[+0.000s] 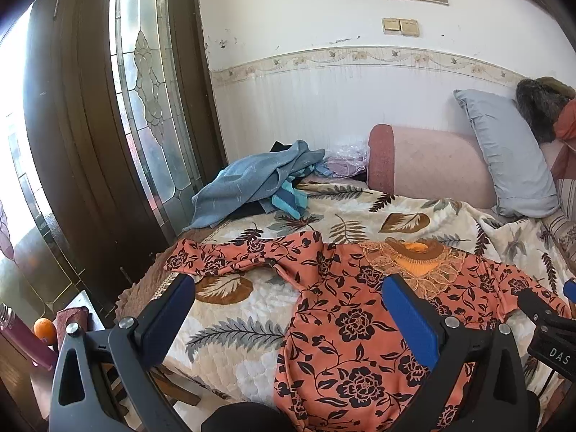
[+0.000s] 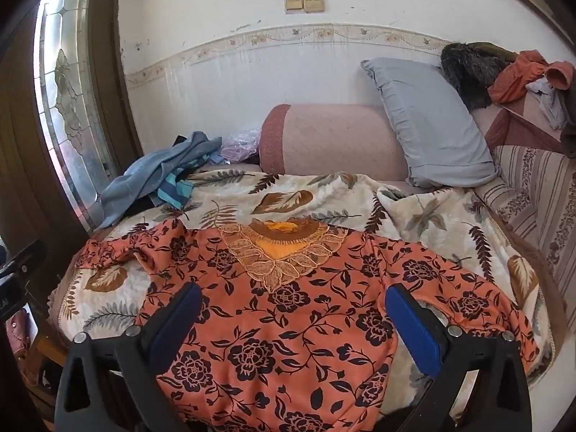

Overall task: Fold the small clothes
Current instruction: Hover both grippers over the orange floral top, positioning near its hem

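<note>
Both the left gripper (image 1: 288,309) and the right gripper (image 2: 293,316) hover with jaws spread wide and empty above the orange floral top (image 2: 288,324), which lies spread flat, sleeves out, on the bed's leaf-print blanket (image 2: 306,194). No fold is made yet.

From your left wrist cam, your left gripper (image 1: 288,302) hangs wide open over the bed, nothing between the blue pads. The orange floral top (image 1: 345,309) lies spread flat on the leaf-print blanket (image 1: 252,327), one sleeve stretched toward the bed's left edge, lace collar facing the far side. A blue towel (image 1: 248,180) is heaped at the far left corner. Your right gripper (image 1: 550,327) pokes in at the right (jaws cut off, can't tell).
</note>
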The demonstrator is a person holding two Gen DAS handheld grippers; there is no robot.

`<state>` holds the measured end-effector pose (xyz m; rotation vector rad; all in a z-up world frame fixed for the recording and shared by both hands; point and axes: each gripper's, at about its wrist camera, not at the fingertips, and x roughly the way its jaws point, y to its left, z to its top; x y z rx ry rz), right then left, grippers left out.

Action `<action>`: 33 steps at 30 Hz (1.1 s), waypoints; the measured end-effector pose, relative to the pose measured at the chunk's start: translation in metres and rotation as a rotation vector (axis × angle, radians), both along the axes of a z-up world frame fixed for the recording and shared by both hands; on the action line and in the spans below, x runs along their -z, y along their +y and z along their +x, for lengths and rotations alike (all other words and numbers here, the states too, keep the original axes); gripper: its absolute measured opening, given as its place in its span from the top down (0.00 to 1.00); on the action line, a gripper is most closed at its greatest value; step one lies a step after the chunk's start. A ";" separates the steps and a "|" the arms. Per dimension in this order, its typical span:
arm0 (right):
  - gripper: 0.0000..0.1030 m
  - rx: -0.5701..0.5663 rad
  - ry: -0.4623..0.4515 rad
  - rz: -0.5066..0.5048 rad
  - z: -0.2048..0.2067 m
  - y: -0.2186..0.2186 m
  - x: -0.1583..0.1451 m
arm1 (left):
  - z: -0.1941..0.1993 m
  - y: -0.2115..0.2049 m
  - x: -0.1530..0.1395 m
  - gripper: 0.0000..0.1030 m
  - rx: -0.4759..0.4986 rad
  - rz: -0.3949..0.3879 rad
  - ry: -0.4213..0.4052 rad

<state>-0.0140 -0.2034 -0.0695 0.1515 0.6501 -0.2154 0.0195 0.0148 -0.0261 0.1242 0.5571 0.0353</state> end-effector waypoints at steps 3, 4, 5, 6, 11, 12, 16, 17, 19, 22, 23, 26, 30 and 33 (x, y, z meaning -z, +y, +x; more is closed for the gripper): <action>0.00 -0.001 0.021 -0.016 0.003 0.007 0.003 | 0.001 -0.004 0.001 0.00 0.006 0.014 0.005; 0.00 -0.002 0.021 -0.026 0.003 0.007 0.004 | 0.002 -0.005 0.002 0.00 0.008 0.015 0.005; 0.00 -0.005 0.023 -0.036 0.005 0.008 0.004 | 0.002 -0.006 0.002 0.00 0.011 0.016 0.005; 0.00 -0.011 0.022 -0.043 0.005 0.010 0.004 | 0.002 -0.007 0.002 0.00 0.012 0.018 0.004; 0.00 -0.014 0.019 -0.046 0.006 0.010 0.000 | 0.000 -0.014 0.003 0.00 0.026 0.033 0.005; 0.00 -0.014 0.020 -0.045 0.006 0.010 0.000 | 0.000 -0.015 0.004 0.00 0.029 0.036 0.006; 0.00 -0.013 0.021 -0.040 0.005 0.009 0.000 | -0.001 -0.018 0.005 0.00 0.031 0.044 0.011; 0.00 -0.014 0.021 -0.040 0.006 0.008 0.000 | -0.001 -0.018 0.005 0.00 0.032 0.043 0.011; 0.00 -0.018 0.022 -0.041 0.005 0.008 0.001 | -0.001 -0.017 0.005 0.00 0.028 0.043 0.011; 0.00 -0.024 0.024 -0.037 0.005 0.008 0.003 | 0.000 -0.016 0.005 0.00 0.023 0.046 0.012; 0.00 -0.024 0.024 -0.036 0.005 0.009 0.003 | 0.000 -0.015 0.005 0.00 0.021 0.046 0.013; 0.00 -0.025 0.025 -0.035 0.005 0.009 0.003 | 0.001 -0.013 0.005 0.00 0.014 0.048 0.013; 0.00 -0.026 0.024 -0.029 0.006 0.010 0.004 | 0.000 -0.011 0.003 0.00 0.003 0.051 0.004; 0.00 -0.027 0.025 -0.030 0.006 0.009 0.004 | 0.000 -0.010 0.004 0.00 0.000 0.050 0.001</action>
